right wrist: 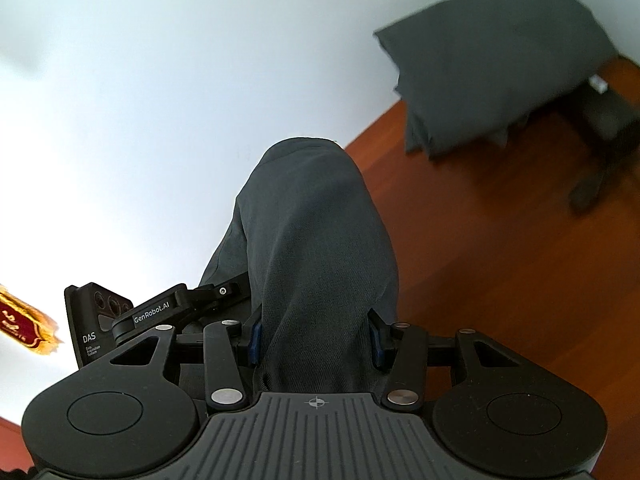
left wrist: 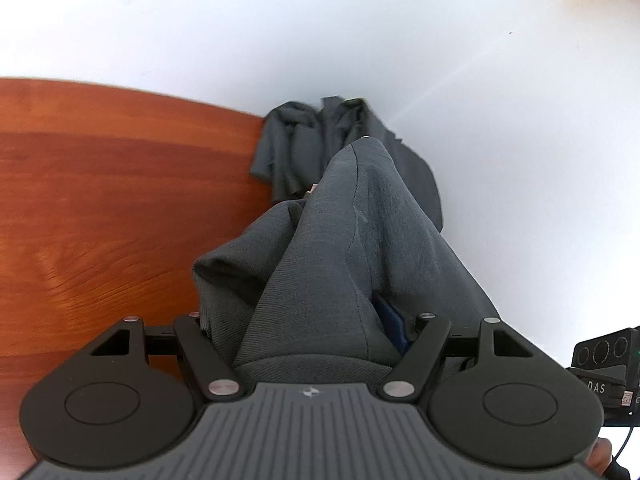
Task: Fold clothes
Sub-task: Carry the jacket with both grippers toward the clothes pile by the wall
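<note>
White wall point(left wrist: 160, 20) behind, reddish bench point(left wrist: 100, 200) below. Dark grey garment point(left wrist: 320, 248) raised off bench, bunched, unfolded; folding seemingly barely begun. Left gripper point(left wrist: 308, 332) and right gripper point(right wrist: 316, 332) clamped on its cloth at 6 o'clock.

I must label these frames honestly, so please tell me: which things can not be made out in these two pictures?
- Left wrist view: the left tool's fingers are covered by the grey garment.
- Right wrist view: the dark folded cloth is blurred; what kind of clothing it is stays unclear.
- Right wrist view: the red and gold object is cut off by the left edge.
</note>
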`<state>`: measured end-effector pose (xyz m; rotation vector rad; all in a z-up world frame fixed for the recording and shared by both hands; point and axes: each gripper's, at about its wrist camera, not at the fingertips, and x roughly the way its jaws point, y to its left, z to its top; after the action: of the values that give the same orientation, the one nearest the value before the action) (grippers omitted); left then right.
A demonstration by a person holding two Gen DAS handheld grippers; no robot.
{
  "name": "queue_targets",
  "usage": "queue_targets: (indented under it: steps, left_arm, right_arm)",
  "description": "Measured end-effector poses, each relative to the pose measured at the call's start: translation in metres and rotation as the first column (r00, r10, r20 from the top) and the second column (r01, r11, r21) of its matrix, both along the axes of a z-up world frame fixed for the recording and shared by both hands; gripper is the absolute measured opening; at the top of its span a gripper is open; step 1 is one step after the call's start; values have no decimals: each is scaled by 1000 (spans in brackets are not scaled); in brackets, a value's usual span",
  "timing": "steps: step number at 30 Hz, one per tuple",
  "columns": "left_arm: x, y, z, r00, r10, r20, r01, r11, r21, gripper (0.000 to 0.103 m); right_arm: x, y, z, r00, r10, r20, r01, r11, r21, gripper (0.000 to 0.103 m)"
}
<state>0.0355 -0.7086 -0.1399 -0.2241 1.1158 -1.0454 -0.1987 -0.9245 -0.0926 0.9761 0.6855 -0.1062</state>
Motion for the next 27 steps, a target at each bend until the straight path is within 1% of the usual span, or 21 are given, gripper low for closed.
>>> queue_targets:
  steps: [7, 10, 12, 13, 15, 17, 19, 21, 23, 27]
  left_arm:
    - [-19, -94, 26, 998, 43, 37, -42, 999, -19, 76]
    - [-16, -140, 36, 998, 33, 49, -32, 999, -32, 76]
    - [-12, -171, 45, 998, 13, 64, -10, 998, -58, 75]
    - [-9, -187, 50, 997, 1, 73, 3, 998, -64, 75]
    - [-2, -218, 54, 996, -15, 83, 19, 998, -53, 75]
    - [10, -248, 52, 998, -22, 63, 25, 999, -46, 75]
    - [19, -273, 49, 998, -30, 54, 32, 998, -50, 74]
    - [26, -294, 51, 997, -39, 67, 42, 998, -50, 74]
    - [35, -314, 55, 997, -41, 72, 46, 997, -64, 73]
    - [59, -357, 68, 992, -51, 114, 62, 993, -98, 73]
  right_arm:
    - [-5, -101, 18, 998, 41, 45, -40, 999, -21, 50]
    - [1, -140, 28, 997, 27, 66, -25, 999, -37, 50]
    - [8, -164, 34, 996, 6, 84, -3, 999, -41, 50]
    - [12, -177, 36, 996, -6, 93, 10, 999, -41, 50]
    - [19, -198, 40, 994, -32, 102, 38, 998, -57, 50]
    - [28, -218, 42, 993, -53, 107, 61, 996, -68, 50]
    - [16, -243, 41, 991, -68, 119, 78, 994, -80, 49]
    - [24, -263, 45, 988, -83, 134, 96, 990, -98, 49]
    - [28, -281, 49, 982, -104, 159, 121, 987, -102, 49]
    - [42, -310, 61, 969, -133, 208, 167, 974, -155, 49]
